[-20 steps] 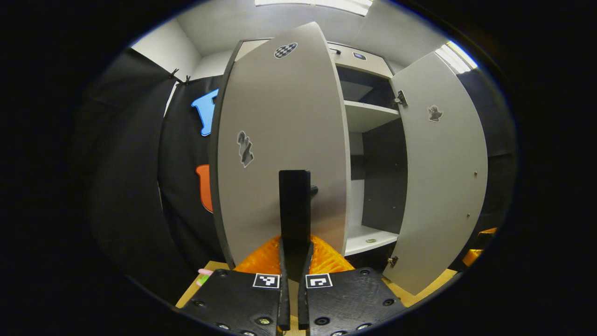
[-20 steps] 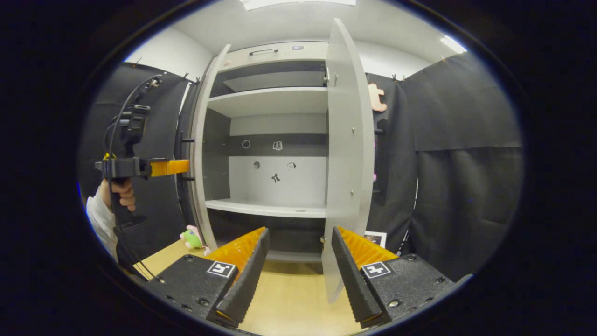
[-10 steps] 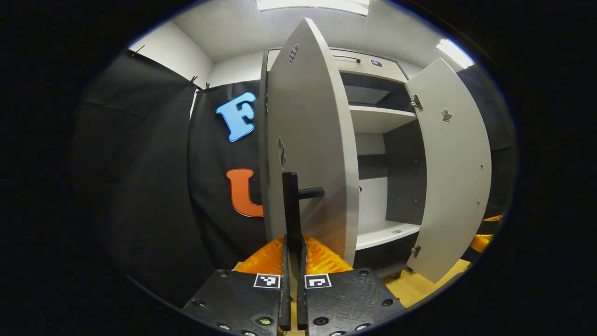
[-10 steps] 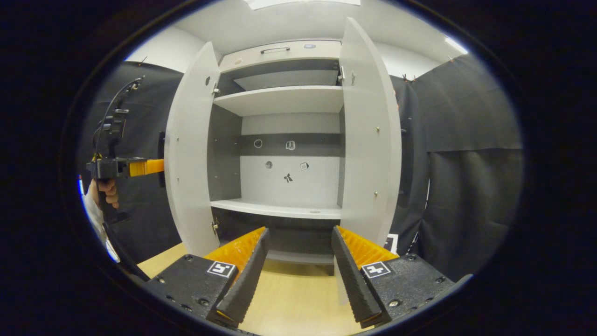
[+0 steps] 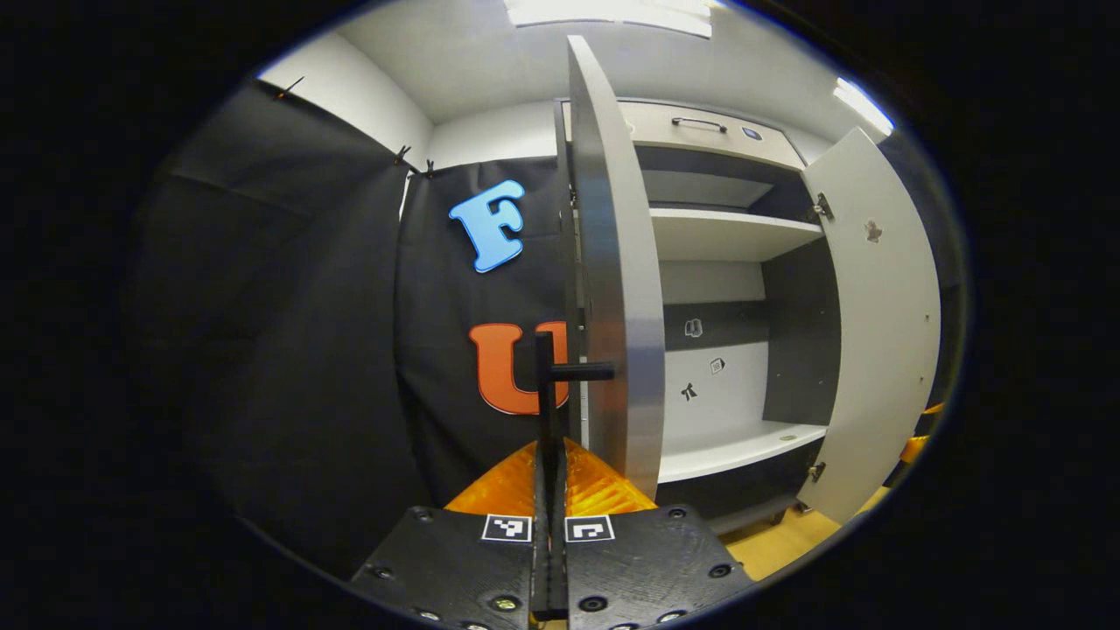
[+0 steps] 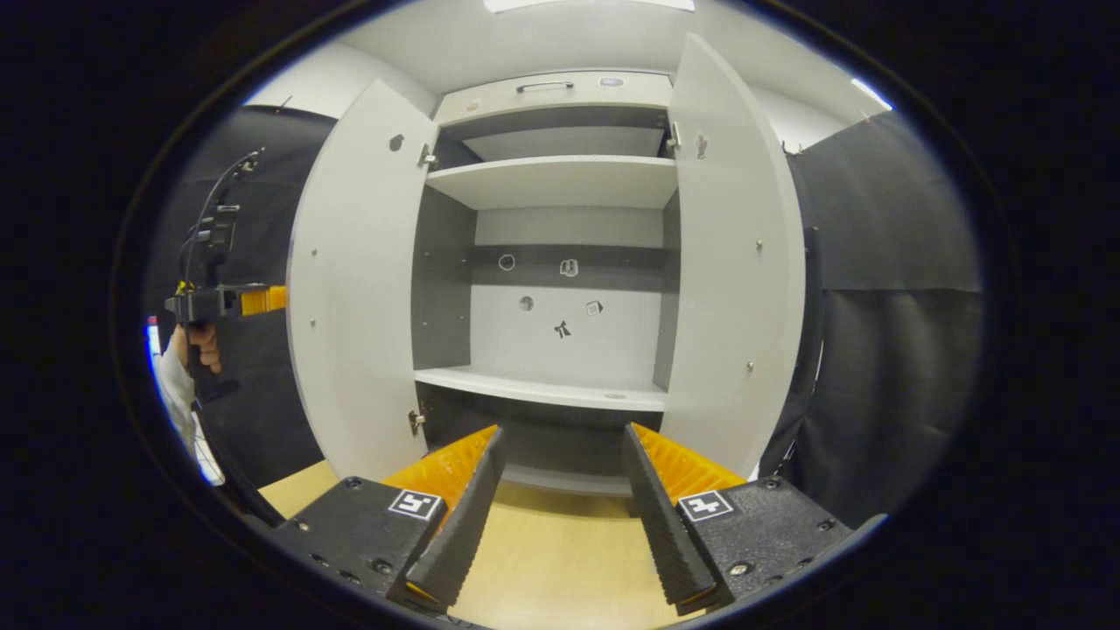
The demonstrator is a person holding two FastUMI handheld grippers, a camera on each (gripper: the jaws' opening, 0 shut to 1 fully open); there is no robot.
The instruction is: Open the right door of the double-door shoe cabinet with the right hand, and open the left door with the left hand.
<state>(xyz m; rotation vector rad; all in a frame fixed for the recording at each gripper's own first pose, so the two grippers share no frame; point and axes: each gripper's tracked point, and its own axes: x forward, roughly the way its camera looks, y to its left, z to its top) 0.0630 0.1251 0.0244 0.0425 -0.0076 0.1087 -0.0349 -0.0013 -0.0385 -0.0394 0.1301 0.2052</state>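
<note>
The shoe cabinet (image 6: 542, 385) stands with both doors swung out. In the left gripper view, the left door (image 5: 612, 262) is seen almost edge-on, and my left gripper (image 5: 549, 451) is shut on its black bar handle (image 5: 544, 385). The right door (image 5: 884, 306) hangs wide open farther right. In the right gripper view, the left door (image 6: 359, 280) and right door (image 6: 735, 280) show their inner faces. My right gripper (image 6: 560, 437) is open in front of the lower shelf and holds nothing. The left gripper (image 6: 254, 300) and a hand (image 6: 199, 346) show beside the left door.
A wooden surface (image 6: 551, 560) runs under the cabinet's front. A top drawer with a handle (image 6: 544, 86) sits above the shelves. Black cloth walls (image 6: 884, 350) close in both sides. Small stickers (image 6: 562, 329) dot the cabinet's back panel.
The left door has swung farther open with my left gripper on its handle. The right gripper has shifted, so the right door no longer stands between its fingers.
</note>
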